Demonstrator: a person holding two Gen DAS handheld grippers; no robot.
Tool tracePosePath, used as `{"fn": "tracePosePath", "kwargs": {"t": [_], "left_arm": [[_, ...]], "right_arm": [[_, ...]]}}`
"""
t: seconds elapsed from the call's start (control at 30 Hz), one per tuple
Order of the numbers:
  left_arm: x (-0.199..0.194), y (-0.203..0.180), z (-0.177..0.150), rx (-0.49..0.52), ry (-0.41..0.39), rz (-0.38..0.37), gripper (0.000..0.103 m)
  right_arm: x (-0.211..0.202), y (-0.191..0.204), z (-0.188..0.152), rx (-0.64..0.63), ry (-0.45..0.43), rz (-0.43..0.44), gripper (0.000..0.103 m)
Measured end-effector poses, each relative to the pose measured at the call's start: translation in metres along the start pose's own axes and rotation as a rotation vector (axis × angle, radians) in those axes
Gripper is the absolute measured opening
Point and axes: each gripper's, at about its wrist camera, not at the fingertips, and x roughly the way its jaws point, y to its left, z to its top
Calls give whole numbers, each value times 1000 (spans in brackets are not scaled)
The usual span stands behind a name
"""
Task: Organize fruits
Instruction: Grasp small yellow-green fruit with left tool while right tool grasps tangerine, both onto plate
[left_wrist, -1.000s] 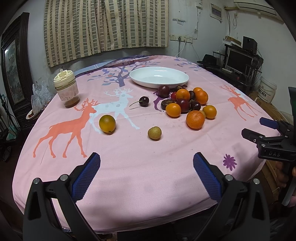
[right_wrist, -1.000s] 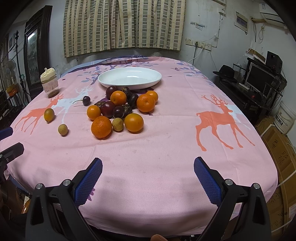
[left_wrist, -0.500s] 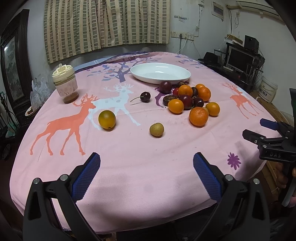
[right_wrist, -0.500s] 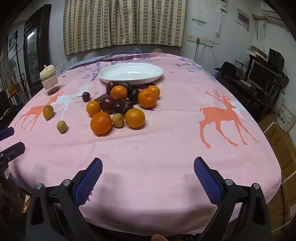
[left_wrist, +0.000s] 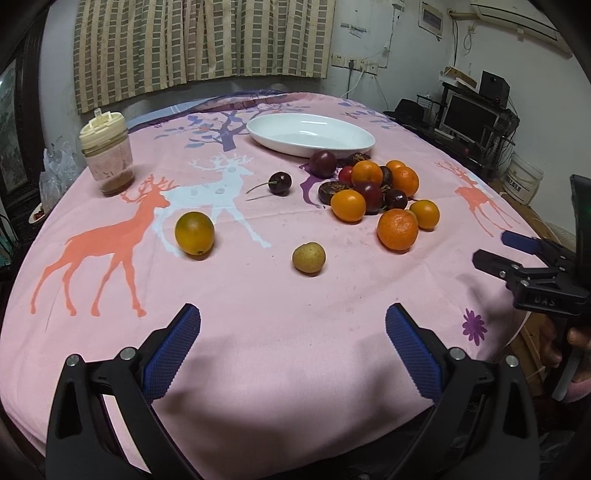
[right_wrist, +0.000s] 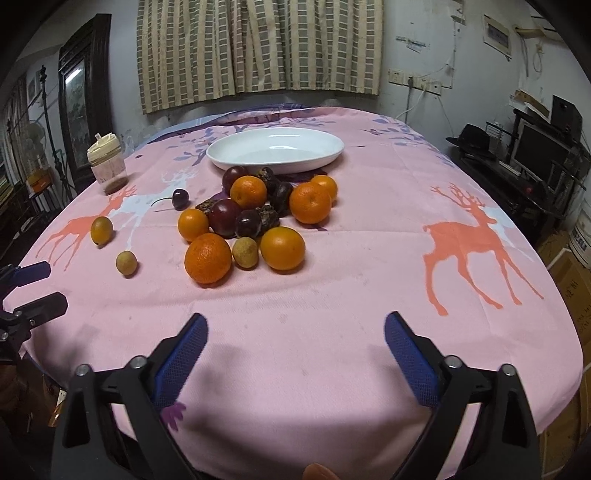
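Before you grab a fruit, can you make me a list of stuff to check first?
1. Left gripper open and holding nothing: ok.
2. Right gripper open and holding nothing: ok.
3. White oval dish has room for fruit: ok, nothing lies in it.
4. Small yellow-brown round fruit has space around it for the fingers: ok, it sits alone on the pink deer-print tablecloth.
5. Pile of oranges and dark plums safe to pick from: not ok, the fruits touch, so neighbours may roll.
6. Fruit firm enough to squeeze: cannot tell.
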Motion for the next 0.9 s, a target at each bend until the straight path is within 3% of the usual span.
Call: {"fn": "tracePosePath", "kwargs": {"t": [0.07, 0.13, 0.27, 0.4, 0.53, 0.7, 0.8, 0.9], "left_arm": [[6, 0, 3, 9, 7, -20, 95], [14, 0, 6, 22, 22, -42, 82], [34, 4, 16, 23, 56, -60, 74], [51, 8, 25, 11, 87, -88, 74], [69, 6, 34, 21, 126, -121, 60], [86, 2, 41, 33, 170, -136, 59], [89, -2, 42, 63, 182, -124, 59], [93, -8, 44, 94, 188, -101, 55]], "right_arm": [[11, 0, 8, -4, 15, 31, 79], [24, -4, 19, 8, 37, 50, 72], [48, -14, 33, 38, 93, 65, 59], [65, -17, 40, 37, 140, 94, 56], [76, -16, 45, 29, 161, 124, 53], [83, -16, 50, 13, 166, 144, 49], [84, -16, 51, 5, 168, 170, 39], [83, -14, 52, -6, 169, 180, 37]]}}
